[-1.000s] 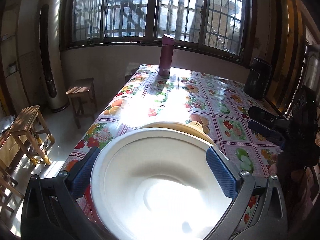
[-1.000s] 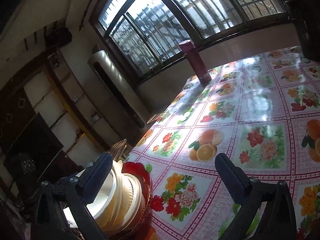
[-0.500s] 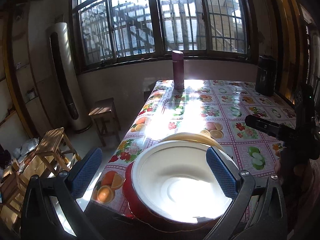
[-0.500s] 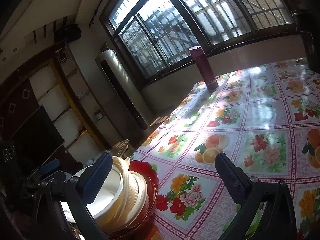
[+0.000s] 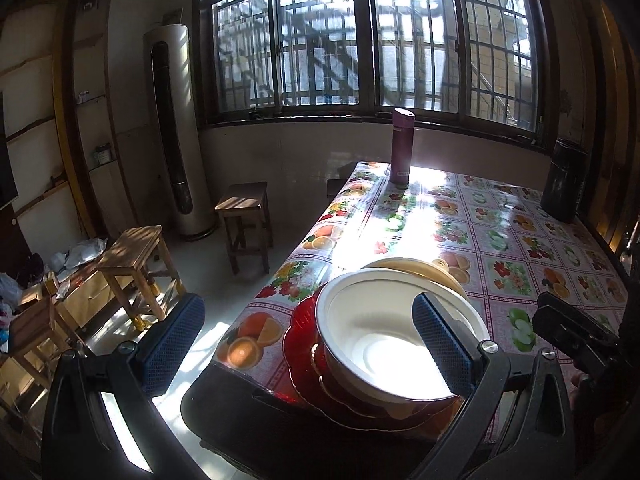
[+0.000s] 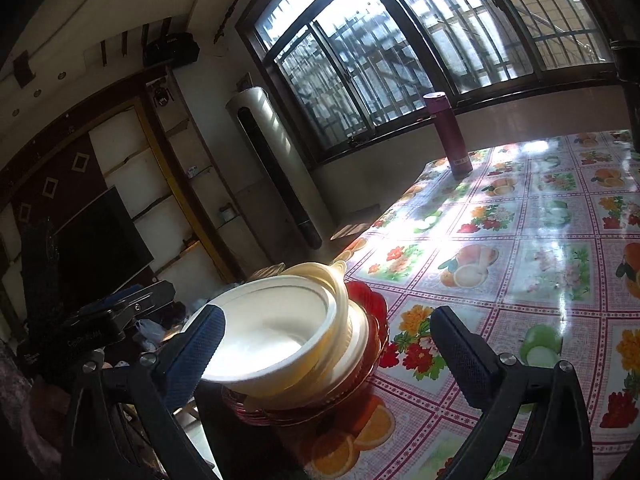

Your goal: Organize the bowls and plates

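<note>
A stack of dishes stands at the near left corner of the table point(image 5: 500, 240): a white bowl point(image 5: 384, 344) on top, a cream plate point(image 5: 416, 268) under it, red plates point(image 5: 300, 340) at the bottom. The stack also shows in the right wrist view, with the white bowl point(image 6: 276, 332) over the red plates point(image 6: 368, 300). My left gripper point(image 5: 308, 336) is open and empty, held back above and left of the stack. My right gripper point(image 6: 328, 344) is open and empty, just right of the stack.
A maroon flask point(image 5: 401, 146) stands at the table's far edge and a dark canister point(image 5: 564, 184) at the far right. Wooden stools point(image 5: 136, 264) and a tall white air conditioner point(image 5: 176, 132) stand on the floor to the left.
My left gripper has drawn back and up from the white bowl, which stays on the stack. The right gripper has pulled back a little and tilted.
</note>
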`<state>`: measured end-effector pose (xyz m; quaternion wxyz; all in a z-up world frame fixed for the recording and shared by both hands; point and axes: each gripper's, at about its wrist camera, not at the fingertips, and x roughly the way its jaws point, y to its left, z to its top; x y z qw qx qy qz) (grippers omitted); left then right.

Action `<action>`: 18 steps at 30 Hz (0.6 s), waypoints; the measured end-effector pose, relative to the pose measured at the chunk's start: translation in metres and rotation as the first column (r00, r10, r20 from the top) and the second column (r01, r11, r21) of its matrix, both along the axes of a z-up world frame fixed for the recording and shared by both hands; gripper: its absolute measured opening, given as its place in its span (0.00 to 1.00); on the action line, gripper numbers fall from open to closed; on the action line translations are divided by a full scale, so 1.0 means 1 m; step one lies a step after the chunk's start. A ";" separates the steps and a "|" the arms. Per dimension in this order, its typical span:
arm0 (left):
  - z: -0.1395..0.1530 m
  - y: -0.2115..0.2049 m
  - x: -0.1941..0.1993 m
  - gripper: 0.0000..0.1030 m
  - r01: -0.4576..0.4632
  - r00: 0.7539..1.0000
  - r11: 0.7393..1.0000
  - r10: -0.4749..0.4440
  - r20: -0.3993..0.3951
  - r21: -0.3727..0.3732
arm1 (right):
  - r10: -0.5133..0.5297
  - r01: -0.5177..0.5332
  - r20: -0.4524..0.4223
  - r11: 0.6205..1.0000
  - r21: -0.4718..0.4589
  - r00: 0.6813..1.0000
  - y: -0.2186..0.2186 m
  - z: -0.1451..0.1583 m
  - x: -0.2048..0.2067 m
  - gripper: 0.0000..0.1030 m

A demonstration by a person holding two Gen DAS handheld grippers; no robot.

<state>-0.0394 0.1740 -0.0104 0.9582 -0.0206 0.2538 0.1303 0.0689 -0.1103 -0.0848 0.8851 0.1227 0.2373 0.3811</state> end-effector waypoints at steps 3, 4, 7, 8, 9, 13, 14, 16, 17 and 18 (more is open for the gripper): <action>0.002 0.001 -0.009 1.00 -0.015 1.000 1.000 0.015 0.002 -0.018 | 0.037 -0.037 0.026 0.999 -0.001 0.999 0.007 0.010 -0.018 1.00; 0.002 0.001 -0.012 1.00 -0.014 1.000 1.000 0.014 0.005 -0.025 | 0.047 -0.047 0.039 0.999 0.002 0.998 0.010 0.014 -0.024 1.00; 0.003 0.003 -0.020 1.00 -0.026 1.000 0.999 0.026 0.003 -0.043 | 0.078 -0.078 0.079 0.997 0.002 0.994 0.017 0.027 -0.043 1.00; 0.003 0.002 -0.022 1.00 -0.033 0.999 0.999 0.034 0.005 -0.042 | 0.085 -0.085 0.091 0.996 0.001 0.992 0.019 0.030 -0.049 1.00; 0.003 0.002 -0.026 1.00 -0.039 0.999 0.998 0.039 0.010 -0.041 | 0.089 -0.090 0.102 0.996 0.001 0.991 0.021 0.033 -0.054 1.00; 0.004 -0.001 -0.036 1.00 -0.045 0.999 0.998 0.046 0.018 -0.050 | 0.099 -0.102 0.127 0.995 0.018 0.987 0.021 0.043 -0.069 1.00; 0.004 -0.002 -0.038 1.00 -0.045 0.999 0.998 0.046 0.021 -0.051 | 0.098 -0.102 0.132 0.995 0.019 0.986 0.020 0.044 -0.071 1.00; 0.005 -0.006 -0.042 1.00 -0.049 0.999 0.998 0.050 0.020 -0.044 | 0.097 -0.102 0.142 0.994 0.027 0.985 0.018 0.047 -0.075 1.00; 0.005 -0.008 -0.043 1.00 -0.048 0.999 0.998 0.049 0.023 -0.038 | 0.096 -0.102 0.146 0.994 0.028 0.985 0.017 0.049 -0.077 1.00; 0.006 -0.010 -0.045 1.00 -0.042 0.999 0.999 0.043 0.028 -0.031 | 0.095 -0.100 0.149 0.995 0.027 0.984 0.016 0.050 -0.079 1.00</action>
